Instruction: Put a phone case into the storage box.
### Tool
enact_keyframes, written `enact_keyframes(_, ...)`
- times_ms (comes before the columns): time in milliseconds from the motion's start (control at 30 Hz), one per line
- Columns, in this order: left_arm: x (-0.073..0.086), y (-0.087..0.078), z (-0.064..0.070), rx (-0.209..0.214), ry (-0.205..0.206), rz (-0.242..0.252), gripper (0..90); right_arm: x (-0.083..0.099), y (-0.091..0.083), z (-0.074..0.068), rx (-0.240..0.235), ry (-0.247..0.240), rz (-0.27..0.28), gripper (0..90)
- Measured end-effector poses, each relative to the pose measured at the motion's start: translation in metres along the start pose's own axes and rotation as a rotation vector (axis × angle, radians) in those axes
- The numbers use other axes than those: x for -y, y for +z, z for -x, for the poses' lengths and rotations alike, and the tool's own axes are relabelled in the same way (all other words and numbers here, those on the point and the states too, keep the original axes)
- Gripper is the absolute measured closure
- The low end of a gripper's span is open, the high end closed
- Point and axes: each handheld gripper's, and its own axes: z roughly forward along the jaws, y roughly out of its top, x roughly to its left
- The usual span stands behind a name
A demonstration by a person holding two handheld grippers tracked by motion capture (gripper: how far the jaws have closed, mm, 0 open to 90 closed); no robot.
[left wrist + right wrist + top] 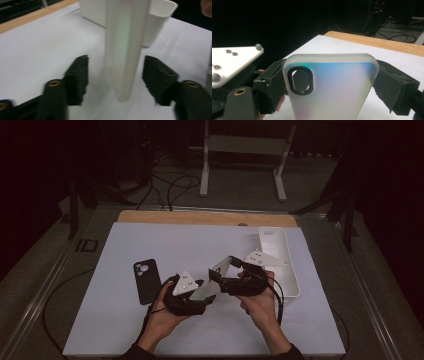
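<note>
A frosted translucent phone case (329,90) with a black-ringed camera cutout stands between the jaws of my right gripper (332,87), which is shut on its two long edges. In the high view the case (221,267) hangs above the mat between both hands. My left gripper (116,75) is open; the case's thin edge (125,50) sits between its jaws without touching either pad. From above, the left gripper (204,292) meets the case's lower end and the right gripper (226,270) holds the upper part.
A black phone (146,281) lies face down on the white mat (125,320) left of my hands. A long white tray (292,270) stands at the right, also seen behind the case (160,20). A wooden table edge (200,217) runs along the back.
</note>
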Motion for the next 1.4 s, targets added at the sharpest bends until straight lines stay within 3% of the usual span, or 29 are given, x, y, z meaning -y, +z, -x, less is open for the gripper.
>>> enact_keyframes(33,0.001,-0.001,-0.001,-0.016,0.0,-0.004,22.5,0.0,0.0,0.001,0.004,0.0,0.0,17.0)
enact_keyframes(67,0.002,-0.002,-0.002,-0.033,-0.004,-0.005,22.5,0.0,0.0,0.001,0.004,0.0,0.0,17.0)
enact_keyframes(100,0.002,-0.003,-0.002,-0.045,-0.01,-0.006,15.8,0.0,-0.001,0.002,0.009,0.001,-0.001,17.0)
enact_keyframes(200,0.005,-0.006,-0.005,-0.077,-0.012,-0.013,14.5,0.0,-0.001,0.002,0.012,0.002,-0.001,17.0)
enact_keyframes(233,0.006,-0.007,-0.007,-0.094,-0.008,-0.017,10.3,0.0,-0.001,0.002,0.015,-0.001,-0.001,17.0)
enact_keyframes(467,0.012,-0.014,-0.015,-0.127,-0.021,-0.018,2.2,-0.001,-0.002,0.003,0.02,-0.001,-0.002,17.0)
enact_keyframes(1067,0.037,-0.038,-0.041,-0.235,-0.054,0.0,0.3,-0.003,-0.004,0.006,0.04,-0.018,-0.006,17.0)
enact_keyframes(1400,0.058,-0.055,-0.055,-0.263,-0.073,0.035,0.3,-0.005,-0.007,0.009,0.059,-0.021,-0.007,17.0)
